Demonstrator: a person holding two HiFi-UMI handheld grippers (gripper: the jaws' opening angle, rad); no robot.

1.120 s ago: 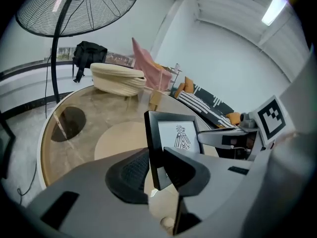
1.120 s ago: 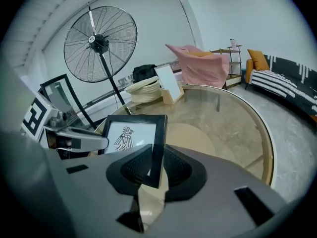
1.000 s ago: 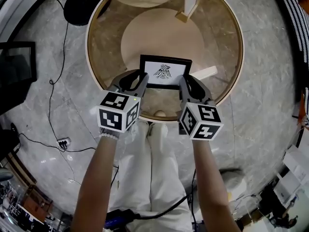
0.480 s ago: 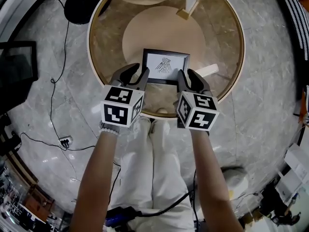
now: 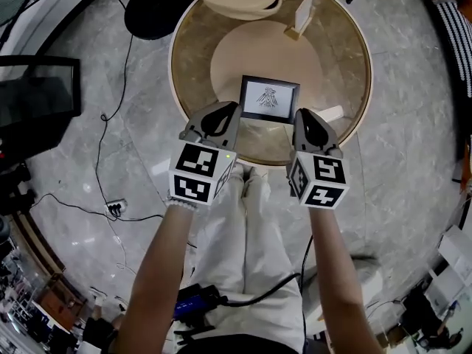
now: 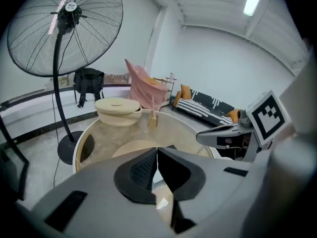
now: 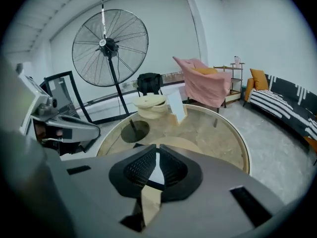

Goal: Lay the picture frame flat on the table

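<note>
Lifted clear of picture frame (image 5: 270, 98) since earlier: left gripper (image 5: 234, 109) and right gripper (image 5: 300, 115), jaws just closing with nothing between | frame: face up on round surface (image 5: 193, 65), just beyond and between the jaw tips, untouched | left jaws: pressed together | right jaws: together, empty

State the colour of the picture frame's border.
The picture frame border is black, clearest in the head view.

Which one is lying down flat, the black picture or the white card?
The black picture frame, face up on the beige mat in the middle of the table. The white card stands upright in a wooden base near the far rim.
</note>
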